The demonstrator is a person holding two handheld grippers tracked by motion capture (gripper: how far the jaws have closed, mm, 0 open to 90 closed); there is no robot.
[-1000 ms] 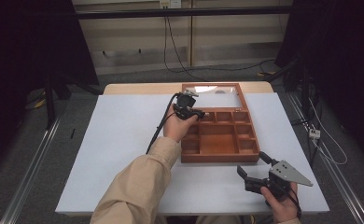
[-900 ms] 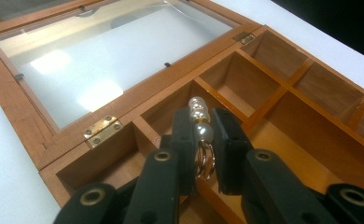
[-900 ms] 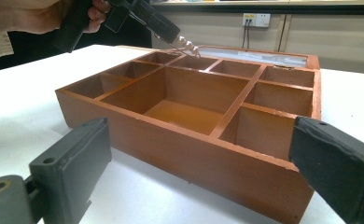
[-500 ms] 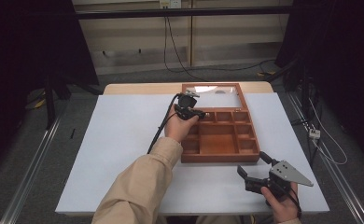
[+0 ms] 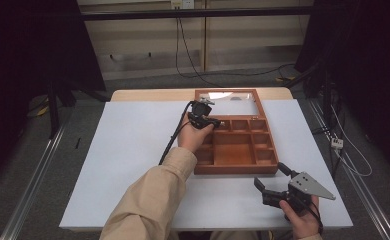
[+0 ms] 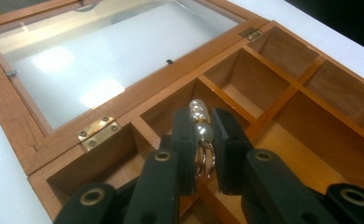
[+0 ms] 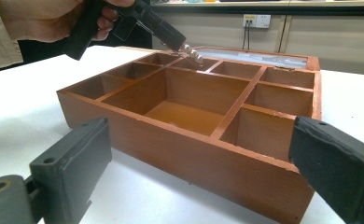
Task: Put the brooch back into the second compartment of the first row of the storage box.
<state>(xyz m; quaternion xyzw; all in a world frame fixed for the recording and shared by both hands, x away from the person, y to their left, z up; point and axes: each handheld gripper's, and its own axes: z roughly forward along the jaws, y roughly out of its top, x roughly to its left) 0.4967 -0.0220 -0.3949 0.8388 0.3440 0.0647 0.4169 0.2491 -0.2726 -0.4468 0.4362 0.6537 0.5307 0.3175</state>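
Pearls [image 6: 199, 122] on a small metal ring sit pinched between the jaws of your left gripper [image 6: 202, 140], which are drawn in narrow around them. You hold that gripper [image 5: 206, 120] over the far left corner of the wooden box [image 5: 235, 159], above one of the small compartments in the back row; from the right gripper view the pearls [image 7: 192, 52] hang just over the dividers there, and whether they touch the wood you cannot tell.

Your right gripper [image 5: 273, 180] is held near the front right corner of the box, on your side of it, its jaws spread wide with nothing between them. In its own view the two black jaws frame the box [image 7: 189, 140] from low down, apart from the front wall.

Inside the box, a large middle compartment is ringed by smaller ones, all bare wood. Its glass lid [image 5: 226, 96] lies folded back flat beyond the box, joined by brass hinges [image 6: 98, 132] along the far wall.

Under the box, a white table [image 5: 123, 150] spreads broadly to its left. Your tan sleeve [image 5: 150, 195] reaches in across the table to the left of the box. Beyond the table, grey floor [image 5: 148, 82] runs to a pale wall [image 5: 148, 40] with cables [image 5: 188, 55] trailing down it. Dark curtains [image 5: 28, 65] stand well off to both sides of the box.
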